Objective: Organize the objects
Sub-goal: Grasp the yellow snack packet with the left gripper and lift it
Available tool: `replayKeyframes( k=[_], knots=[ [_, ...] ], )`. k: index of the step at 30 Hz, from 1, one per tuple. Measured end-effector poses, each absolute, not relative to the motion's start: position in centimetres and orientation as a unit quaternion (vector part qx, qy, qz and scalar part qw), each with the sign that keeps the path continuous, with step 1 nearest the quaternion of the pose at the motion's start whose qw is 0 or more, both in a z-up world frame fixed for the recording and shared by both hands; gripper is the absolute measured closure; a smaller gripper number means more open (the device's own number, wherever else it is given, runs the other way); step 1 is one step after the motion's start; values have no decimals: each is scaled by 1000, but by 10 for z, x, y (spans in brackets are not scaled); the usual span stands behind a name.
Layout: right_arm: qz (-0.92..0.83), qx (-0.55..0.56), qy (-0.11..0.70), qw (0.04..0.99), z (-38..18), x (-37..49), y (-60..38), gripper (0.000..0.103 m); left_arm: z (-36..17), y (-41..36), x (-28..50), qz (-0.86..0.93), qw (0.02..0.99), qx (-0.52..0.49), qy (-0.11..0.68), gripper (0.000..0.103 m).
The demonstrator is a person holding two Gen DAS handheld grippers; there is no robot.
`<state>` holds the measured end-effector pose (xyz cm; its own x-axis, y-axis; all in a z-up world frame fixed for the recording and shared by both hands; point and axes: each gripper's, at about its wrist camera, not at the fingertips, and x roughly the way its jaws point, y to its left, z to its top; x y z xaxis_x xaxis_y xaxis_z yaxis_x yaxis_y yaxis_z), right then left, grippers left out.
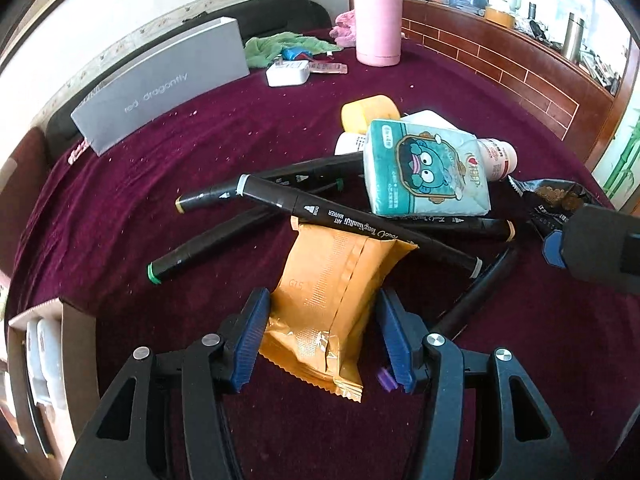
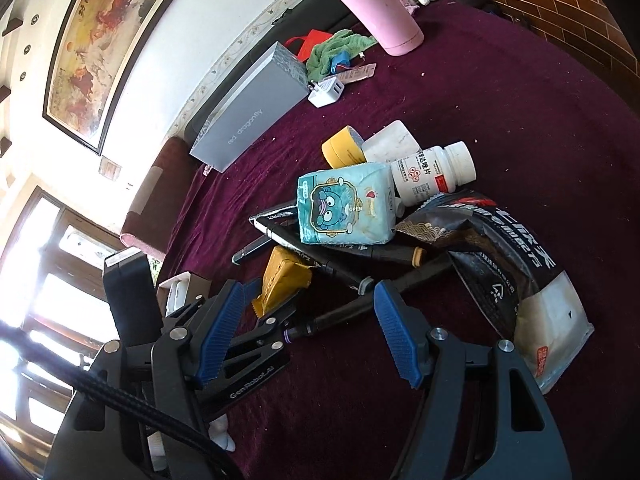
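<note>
1. My left tongs point(image 1: 320, 336) sit low over the maroon velvet-covered desk point(image 1: 200, 152), blue pads either side of the crinkled orange foil snack packet point(image 1: 332, 284); the left pad touches the wrapper, the right shows a sliver of gap, so I cannot tell whether it is gripped.
2. The packet's far end is tucked under a black art marker with a grey cap point(image 1: 360, 220), one of a crossed pile of black markers.
3. A teal cartoon-printed tissue pack point(image 1: 428, 172) leans on that pile, with a white pill bottle point(image 2: 432, 172) and a yellow tape roll point(image 1: 370, 112) just behind it.
4. My right tongs point(image 2: 308, 332) are released, jaws wide, a purple-tipped black marker point(image 2: 340, 314) lying between them, untouched.
5. A black snack bag point(image 2: 500, 248) lies beside them.
6. Towards the far edge stand a pink flask point(image 1: 378, 20) and a grey box point(image 1: 168, 80).
</note>
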<state>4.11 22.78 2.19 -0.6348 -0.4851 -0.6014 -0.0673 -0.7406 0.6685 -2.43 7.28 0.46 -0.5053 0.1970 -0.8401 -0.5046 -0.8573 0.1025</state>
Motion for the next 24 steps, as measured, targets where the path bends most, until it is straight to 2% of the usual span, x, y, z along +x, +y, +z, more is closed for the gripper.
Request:
replayKeyframes(
  k=[2,5,10,24],
  knots=[
    [-838,410,-340,123,21,42,227,36,4,74,-24,852,207,-450,172,55],
    [-837,411,-340,120,19,43,227,36,7,68,-24,853,214,-451,151,66],
    [-838,414,-337,115,20,45,226,36,16,52,-23,861,213,-447,119,73],
    [-837,440,-302,120,23,37,200,35,28,-15,6,863,202,-460,55,74]
  ],
)
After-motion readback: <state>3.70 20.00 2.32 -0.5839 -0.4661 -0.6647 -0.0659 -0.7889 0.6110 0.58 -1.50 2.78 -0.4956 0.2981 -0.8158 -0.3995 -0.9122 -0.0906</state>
